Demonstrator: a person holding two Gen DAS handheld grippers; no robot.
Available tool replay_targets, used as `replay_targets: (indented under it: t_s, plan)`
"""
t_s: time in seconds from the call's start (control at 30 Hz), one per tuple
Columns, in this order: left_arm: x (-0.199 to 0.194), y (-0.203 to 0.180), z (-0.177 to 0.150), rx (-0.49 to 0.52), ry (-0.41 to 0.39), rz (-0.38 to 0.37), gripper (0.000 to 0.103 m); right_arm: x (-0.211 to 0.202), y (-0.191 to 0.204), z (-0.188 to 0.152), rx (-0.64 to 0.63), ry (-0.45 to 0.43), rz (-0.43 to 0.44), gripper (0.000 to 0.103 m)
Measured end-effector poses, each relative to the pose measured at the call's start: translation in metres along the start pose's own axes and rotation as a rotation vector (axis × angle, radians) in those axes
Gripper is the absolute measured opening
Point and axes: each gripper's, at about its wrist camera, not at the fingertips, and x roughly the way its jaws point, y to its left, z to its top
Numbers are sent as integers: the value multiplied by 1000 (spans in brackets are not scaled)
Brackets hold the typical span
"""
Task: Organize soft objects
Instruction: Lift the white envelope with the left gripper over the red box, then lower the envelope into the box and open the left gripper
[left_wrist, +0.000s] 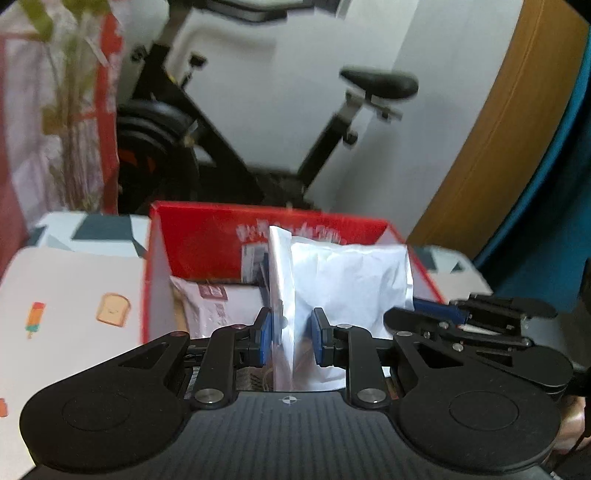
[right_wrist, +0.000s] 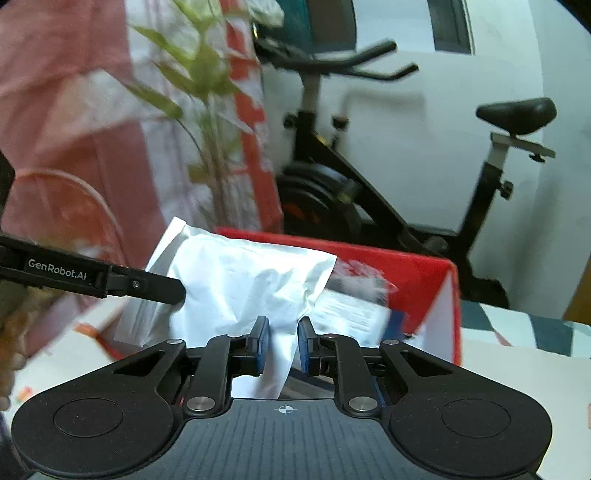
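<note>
A white soft pouch (left_wrist: 347, 280) is held upright over the open red box (left_wrist: 207, 236). My left gripper (left_wrist: 291, 338) has its blue pads on either side of the pouch's left edge, with a small gap on the right side. My right gripper (right_wrist: 282, 341) straddles the pouch's (right_wrist: 243, 284) lower corner, its pads slightly apart from it. The right gripper also shows in the left wrist view (left_wrist: 454, 317), and the left gripper's finger shows in the right wrist view (right_wrist: 162, 288). Another white packet (left_wrist: 218, 302) lies inside the box (right_wrist: 406, 273).
A black exercise bike (left_wrist: 229, 147) stands behind the box, against a white wall. A potted plant (right_wrist: 207, 92) and red-and-white fabric are at the left. The table has a white cloth (left_wrist: 66, 295) with printed toast and ice-lolly pictures. A wooden panel (left_wrist: 491, 155) is at the right.
</note>
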Motion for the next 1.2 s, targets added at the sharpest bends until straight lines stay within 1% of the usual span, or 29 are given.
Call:
replay_targets:
  t_s: [0.07,0.23,0.37,0.43,0.5,0.63,0.8,0.93,1.13,1.2]
  plan:
    - [18,-2,0,15,45,8,24,14,-11,-2,-3,41,-32,16]
    - [55,-3,-4,24,157,20,24,42,-33,-13,38,148,-63,16]
    - [73,-10,-3,58,214,35,24,62,-43,-22,54,248,-86,16]
    - [80,-11,-2,64,246,46,25,70,-45,-24,56,284,-90,16]
    - [87,-8,-2,70,274,52,25,76,-44,-24,29,313,-93,16]
    - [101,-12,-2,113,323,72,26,87,-40,-23,-5,386,-92,16]
    - [104,-13,0,137,361,86,27,98,-36,-24,-41,463,-100,17]
    - [107,-17,-1,168,380,107,27,104,-38,-22,-24,498,-97,18]
    - [99,-23,-1,212,341,119,32,102,-36,-23,-29,494,-110,20]
    - [93,-22,1,204,331,115,33,98,-35,-22,-33,474,-130,25]
